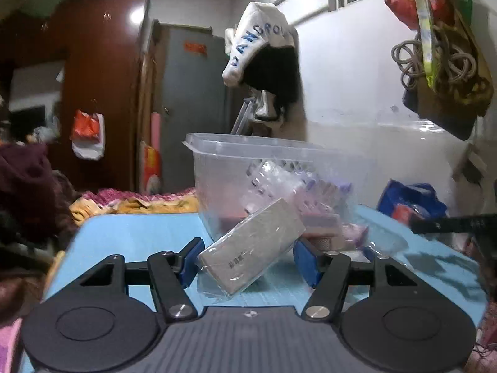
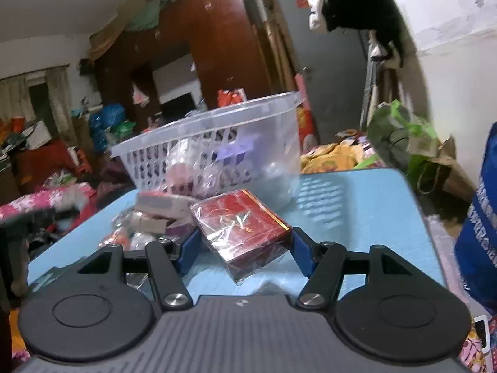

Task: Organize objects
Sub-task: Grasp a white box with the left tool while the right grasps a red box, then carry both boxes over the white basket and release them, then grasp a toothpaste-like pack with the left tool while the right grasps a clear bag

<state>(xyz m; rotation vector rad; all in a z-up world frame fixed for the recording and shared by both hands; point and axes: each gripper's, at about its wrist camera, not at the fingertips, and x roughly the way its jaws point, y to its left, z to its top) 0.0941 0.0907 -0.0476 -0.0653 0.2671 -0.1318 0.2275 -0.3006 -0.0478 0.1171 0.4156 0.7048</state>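
Observation:
My left gripper (image 1: 248,258) is shut on a grey box in clear wrap (image 1: 251,245), held tilted just above the blue table (image 1: 130,233) in front of the clear plastic basket (image 1: 236,168). My right gripper (image 2: 243,245) is shut on a red box in clear wrap (image 2: 242,227), also over the blue table (image 2: 357,205), near the basket (image 2: 217,143). The basket holds several wrapped packets. More wrapped packets (image 2: 149,214) lie on the table left of the red box.
A blue bag (image 2: 478,217) stands at the table's right edge. The other gripper's black arm (image 1: 453,223) shows at the right of the left wrist view. A bed with patterned cloth (image 1: 136,202) lies beyond the table. Clothes and bags hang on the wall.

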